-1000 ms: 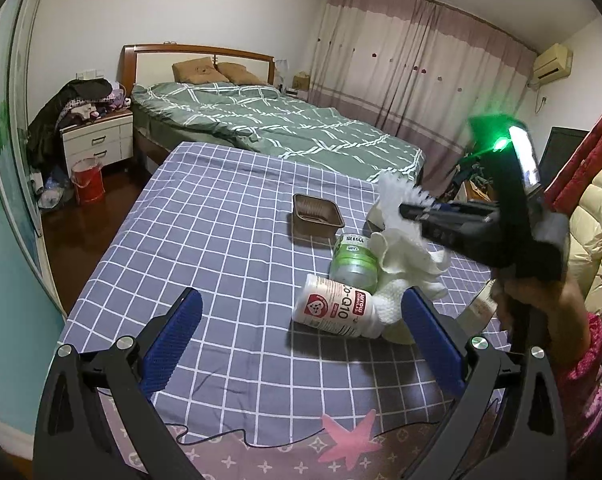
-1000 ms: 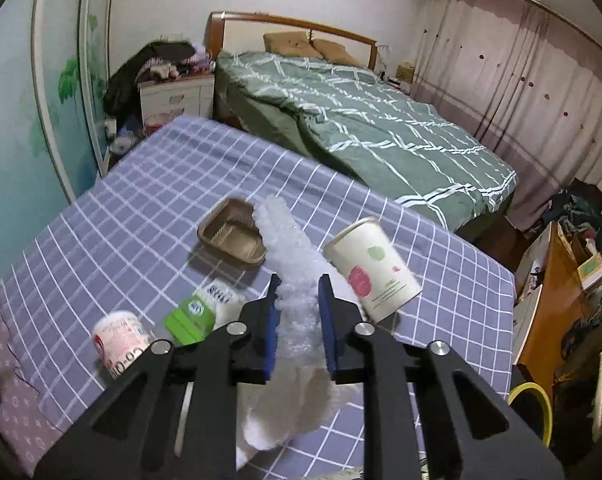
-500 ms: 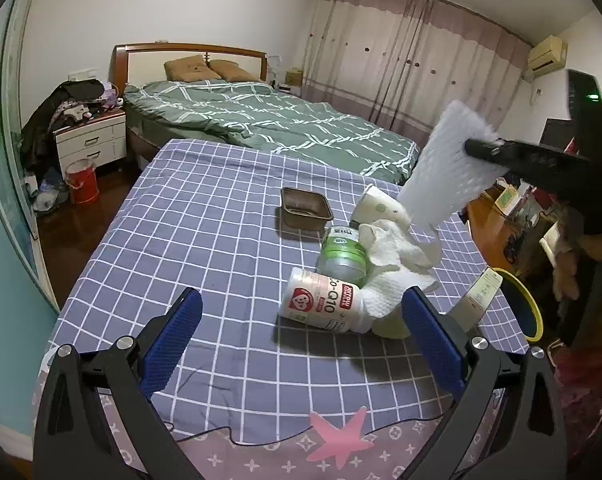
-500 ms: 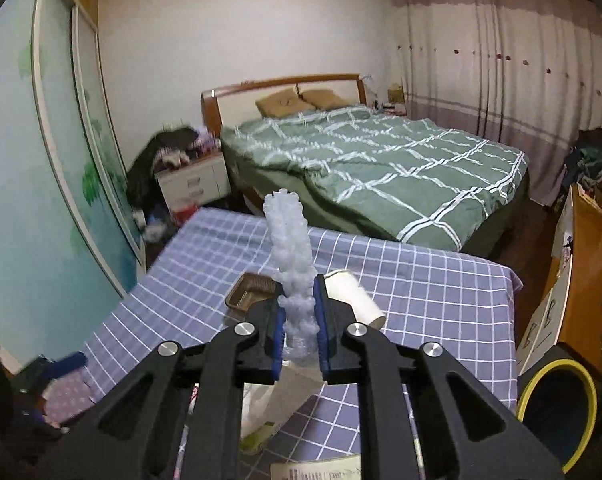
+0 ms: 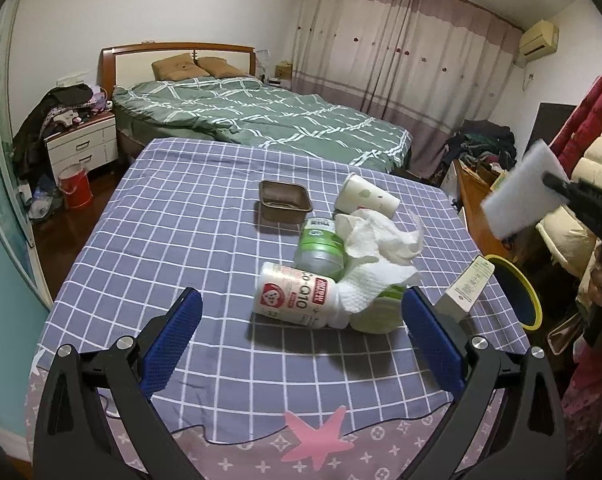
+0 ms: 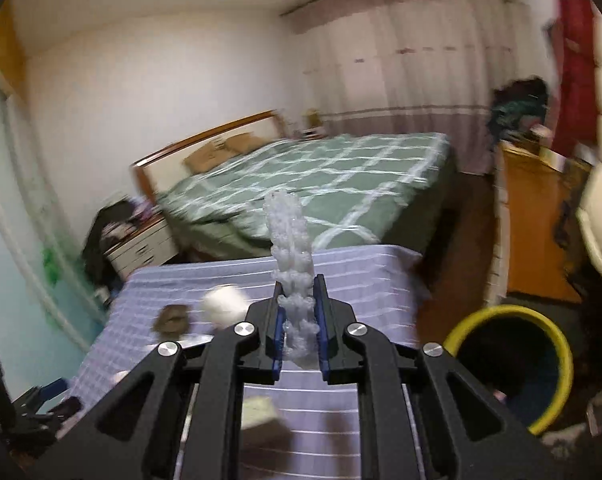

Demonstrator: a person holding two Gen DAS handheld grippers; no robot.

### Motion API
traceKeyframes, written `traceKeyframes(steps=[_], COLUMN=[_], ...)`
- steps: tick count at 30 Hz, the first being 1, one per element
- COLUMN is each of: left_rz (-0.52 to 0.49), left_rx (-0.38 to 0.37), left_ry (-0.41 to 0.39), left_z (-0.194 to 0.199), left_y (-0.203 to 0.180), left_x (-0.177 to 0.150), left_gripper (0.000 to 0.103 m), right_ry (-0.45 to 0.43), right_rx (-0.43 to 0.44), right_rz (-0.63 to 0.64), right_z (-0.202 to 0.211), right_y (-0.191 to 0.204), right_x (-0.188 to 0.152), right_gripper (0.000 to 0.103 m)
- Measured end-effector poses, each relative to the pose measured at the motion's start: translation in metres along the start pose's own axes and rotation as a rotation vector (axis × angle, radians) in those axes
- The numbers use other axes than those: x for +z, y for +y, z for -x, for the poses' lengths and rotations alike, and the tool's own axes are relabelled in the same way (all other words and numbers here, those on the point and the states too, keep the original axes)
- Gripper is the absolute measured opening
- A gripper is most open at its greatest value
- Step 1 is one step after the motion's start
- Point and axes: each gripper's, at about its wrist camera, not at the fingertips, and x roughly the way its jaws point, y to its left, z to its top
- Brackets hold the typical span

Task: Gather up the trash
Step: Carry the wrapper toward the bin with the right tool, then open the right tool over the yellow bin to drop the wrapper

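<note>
My right gripper (image 6: 299,320) is shut on a white foam net sleeve (image 6: 289,240), which stands up between its blue pads. In the left wrist view the sleeve (image 5: 519,196) hangs in the air at the right, beyond the table edge and above the yellow-rimmed bin (image 5: 513,288). The bin also shows low right in the right wrist view (image 6: 509,360). My left gripper (image 5: 301,344) is open and empty, low over the near part of the checked table (image 5: 161,240). In front of it lie a white Q10 bottle (image 5: 297,296), a green-labelled jar (image 5: 321,240), crumpled tissue (image 5: 377,252), a paper cup (image 5: 365,196) and a brown tray (image 5: 285,200).
A small white box (image 5: 471,284) hangs over the table's right edge. A bed (image 5: 269,120) stands behind the table, a nightstand and red bucket (image 5: 75,186) at the left. A wooden cabinet (image 6: 537,216) and coats are at the right.
My right gripper has swung right with the foam sleeve, off the table and toward the bin. The left gripper has stayed open and almost still.
</note>
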Motion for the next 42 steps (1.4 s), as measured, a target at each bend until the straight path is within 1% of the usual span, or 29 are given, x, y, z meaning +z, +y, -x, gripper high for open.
traceKeyframes(steps=[5, 10, 12, 17, 18, 20, 21, 22, 23, 28, 31, 38, 42], left_rz=[-0.033, -0.069, -0.086, -0.129, -0.134, -0.145, -0.15, -0.155, -0.16, -0.169, -0.161, -0.152, -0.123], left_rx=[-0.016, -0.04, -0.054, -0.074, -0.076, -0.082, -0.087, -0.091, -0.095, -0.112, -0.108, -0.049, -0.038], left_ry=[0.021, 0.045, 0.057, 0.079, 0.081, 0.086, 0.089, 0.091, 0.094, 0.111, 0.119, 0.114, 0.113], left_z=[-0.007, -0.017, -0.021, -0.03, -0.031, -0.032, -0.033, -0.034, -0.035, -0.04, -0.042, -0.042, -0.04], left_y=[-0.018, -0.04, -0.05, -0.073, -0.076, -0.082, -0.084, -0.087, -0.09, -0.096, -0.093, -0.072, -0.053], left_x=[0.001, 0.002, 0.002, 0.002, 0.002, 0.003, 0.003, 0.003, 0.003, 0.001, 0.0, 0.001, 0.002], left_gripper=[0.098, 0.098, 0.098, 0.098, 0.098, 0.098, 0.098, 0.098, 0.098, 0.098, 0.098, 0.098, 0.098], right_ry=[-0.009, 0.025, 0.041, 0.082, 0.085, 0.094, 0.096, 0.097, 0.095, 0.092, 0.088, 0.1, 0.109], right_rx=[-0.156, -0.262, -0.3, -0.361, -0.371, -0.385, -0.392, -0.396, -0.398, -0.4, -0.392, -0.365, -0.351], right_rz=[-0.119, -0.201, -0.221, -0.267, -0.27, -0.281, -0.286, -0.289, -0.292, -0.292, -0.283, -0.267, -0.256], right_z=[0.011, 0.006, 0.0, -0.019, -0.018, -0.02, -0.021, -0.022, -0.021, -0.019, -0.017, -0.018, -0.022], right_y=[-0.078, -0.137, -0.153, -0.188, -0.193, -0.202, -0.206, -0.208, -0.207, -0.209, -0.204, -0.19, -0.183], right_x=[-0.016, -0.034, -0.042, -0.058, -0.061, -0.066, -0.068, -0.07, -0.072, -0.075, -0.074, -0.078, -0.078], right_gripper=[0.013, 0.014, 0.014, 0.015, 0.016, 0.025, 0.028, 0.034, 0.037, 0.038, 0.039, 0.039, 0.039])
